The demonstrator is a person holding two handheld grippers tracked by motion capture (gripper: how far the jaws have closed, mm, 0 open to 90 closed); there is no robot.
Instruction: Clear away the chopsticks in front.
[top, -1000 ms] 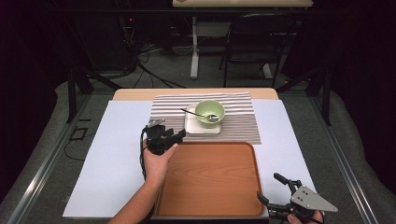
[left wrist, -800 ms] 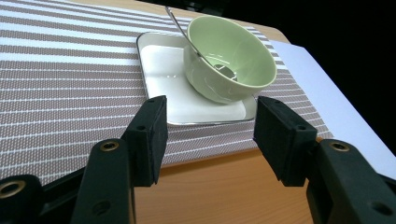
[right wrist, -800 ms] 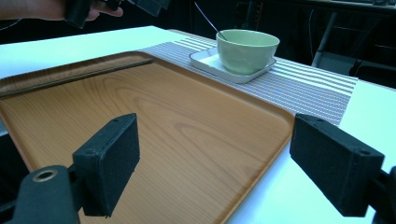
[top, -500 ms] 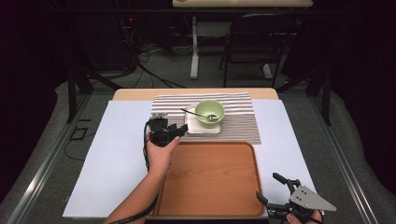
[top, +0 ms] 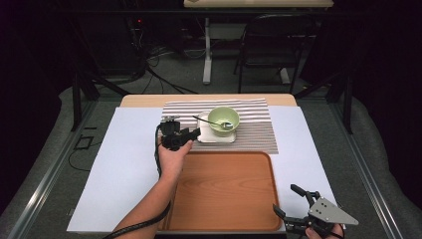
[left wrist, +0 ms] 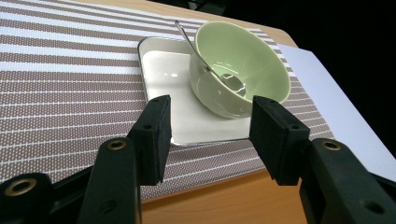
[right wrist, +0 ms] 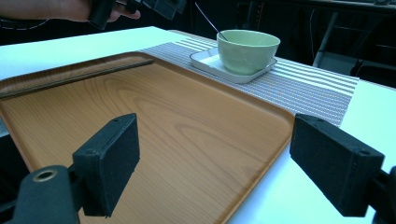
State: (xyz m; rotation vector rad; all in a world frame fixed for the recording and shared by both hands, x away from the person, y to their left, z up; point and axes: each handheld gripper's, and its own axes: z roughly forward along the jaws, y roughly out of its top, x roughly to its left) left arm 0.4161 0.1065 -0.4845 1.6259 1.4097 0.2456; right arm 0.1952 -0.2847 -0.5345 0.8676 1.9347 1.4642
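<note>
On a striped placemat (top: pixel 249 130) at the far side of the table (top: pixel 124 169): one pale green bowl (top: pixel 224 119), sitting on one white square plate (top: pixel 206 136), with one metal spoon (top: pixel 211 122) lying inside, handle leaning over the rim toward the left. Seen from the left gripper view, same bowl (left wrist: pixel 240 70) toward the far right part of the plate (left wrist: pixel 163 70), spoon (left wrist: pixel 205 63) bowl-end resting near the bottom.

Just beside the plate's left edge, one left gripper (top: pixel 191 133), held in one bare hand (top: pixel 171 154), forearm coming in from the bottom of the high view. Jaws parted, just now narrowing, framing the plate's near edge; pads apparently clear of plate and bowl, though contact at the plate's rim hard to rule out from this angle. Nothing gripped.

Nearer the person, one wooden tray (top: pixel 224 194), rectangular with rounded corners, lying just beside the placemat's near edge and bare of any load. Under tray and placemat, one white sheet covering most of the tabletop.

At the tray's near right corner, one right gripper (top: pixel 288 201), topped by a grey three-cornered plate, well apart from the bowl. Jaws spread wide, holding nothing, with the tray (right wrist: pixel 187 140) stretching away between them and the bowl (right wrist: pixel 247 49) far beyond.

Beyond the table, one dark chair (top: pixel 271 45) on a grey floor.
</note>
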